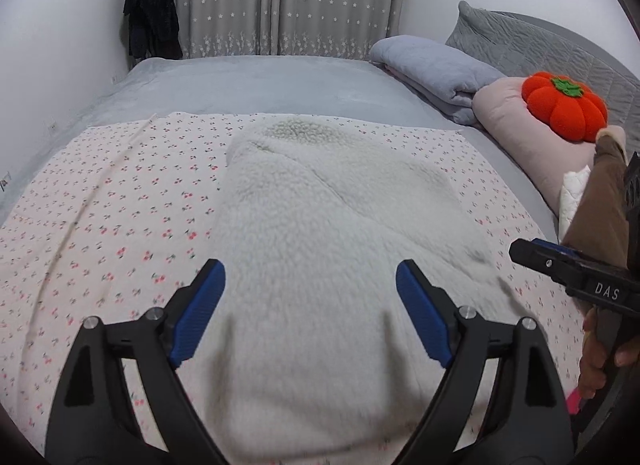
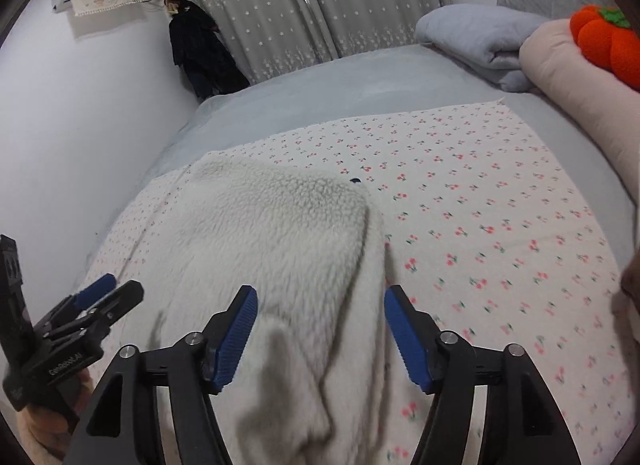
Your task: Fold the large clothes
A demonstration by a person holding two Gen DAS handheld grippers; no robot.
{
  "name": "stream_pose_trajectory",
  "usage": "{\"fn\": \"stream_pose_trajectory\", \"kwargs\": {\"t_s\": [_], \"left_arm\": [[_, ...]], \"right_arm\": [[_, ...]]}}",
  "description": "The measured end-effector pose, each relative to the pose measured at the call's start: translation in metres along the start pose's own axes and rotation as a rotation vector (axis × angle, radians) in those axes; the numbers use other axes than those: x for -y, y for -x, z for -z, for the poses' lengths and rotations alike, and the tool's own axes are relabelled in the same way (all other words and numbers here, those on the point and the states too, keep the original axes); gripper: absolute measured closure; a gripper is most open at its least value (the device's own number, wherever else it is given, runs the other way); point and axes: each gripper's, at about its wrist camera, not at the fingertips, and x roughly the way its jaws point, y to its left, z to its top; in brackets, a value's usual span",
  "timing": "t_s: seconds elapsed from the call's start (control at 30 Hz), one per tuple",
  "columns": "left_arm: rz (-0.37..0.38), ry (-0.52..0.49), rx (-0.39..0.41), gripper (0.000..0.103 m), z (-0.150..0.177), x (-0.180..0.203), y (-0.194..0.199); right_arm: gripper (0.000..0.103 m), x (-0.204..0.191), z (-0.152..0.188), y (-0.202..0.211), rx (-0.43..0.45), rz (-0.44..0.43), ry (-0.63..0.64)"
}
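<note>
Left gripper [image 1: 310, 271] and right gripper [image 2: 320, 297] fingers spread apart

The bed [image 1: 256, 81] carries a smooth grey cover reaching to the curtained end of the room. Directly on it lies a white sheet [image 1: 120, 201] printed with small red cherries, spread flat with one long crease along its left part — and on that sheet rests a cream fleece garment [image 1: 320, 233], partly folded. Along the bed's right side lie a rolled pale-blue blanket [image 1: 436, 69] and a pink bolster [image 1: 516, 133] — an orange pumpkin cushion [image 1: 564, 105] sits on the bolster.
</note>
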Motion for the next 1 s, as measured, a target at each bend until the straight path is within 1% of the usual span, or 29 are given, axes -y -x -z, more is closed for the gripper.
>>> {"fn": "stream_pose_trajectory", "kwargs": {"t_s": [0.07, 0.13, 0.23, 0.3, 0.37, 0.53, 0.67, 0.77, 0.9, 1.0], "left_arm": [[0.000, 0.002, -0.004, 0.012, 0.010, 0.004, 0.016], [-0.003, 0.011, -0.007, 0.009, 0.019, 0.006, 0.029], [-0.029, 0.015, -0.017, 0.008, 0.029, 0.010, 0.044], [-0.047, 0.027, -0.028, 0.006, 0.035, 0.010, 0.051], [-0.063, 0.046, -0.039, 0.002, 0.042, 0.008, 0.055], [-0.116, 0.068, -0.078, 0.001, 0.058, 0.008, 0.062], [-0.144, 0.085, -0.110, 0.001, 0.071, 0.008, 0.067], [-0.143, 0.100, -0.131, 0.001, 0.080, 0.007, 0.072], [-0.169, 0.090, -0.149, 0.001, 0.090, 0.009, 0.076], [-0.184, 0.086, -0.154, 0.001, 0.093, 0.008, 0.078]], "right_arm": [[0.028, -0.001, 0.011, 0.014, 0.012, 0.016, 0.000], [0.027, -0.003, 0.019, 0.025, 0.021, 0.030, 0.005], [0.025, -0.007, 0.028, 0.036, 0.028, 0.049, 0.008], [0.023, -0.010, 0.034, 0.044, 0.037, 0.056, 0.011], [0.021, -0.013, 0.042, 0.054, 0.052, 0.054, 0.009], [0.020, -0.020, 0.058, 0.066, 0.058, 0.065, 0.003], [0.018, -0.032, 0.073, 0.074, 0.058, 0.125, 0.021], [0.016, -0.041, 0.086, 0.078, 0.041, 0.212, 0.031], [0.015, -0.050, 0.098, 0.078, -0.004, 0.246, 0.068], [0.014, -0.057, 0.103, 0.079, -0.015, 0.277, 0.096]]}}
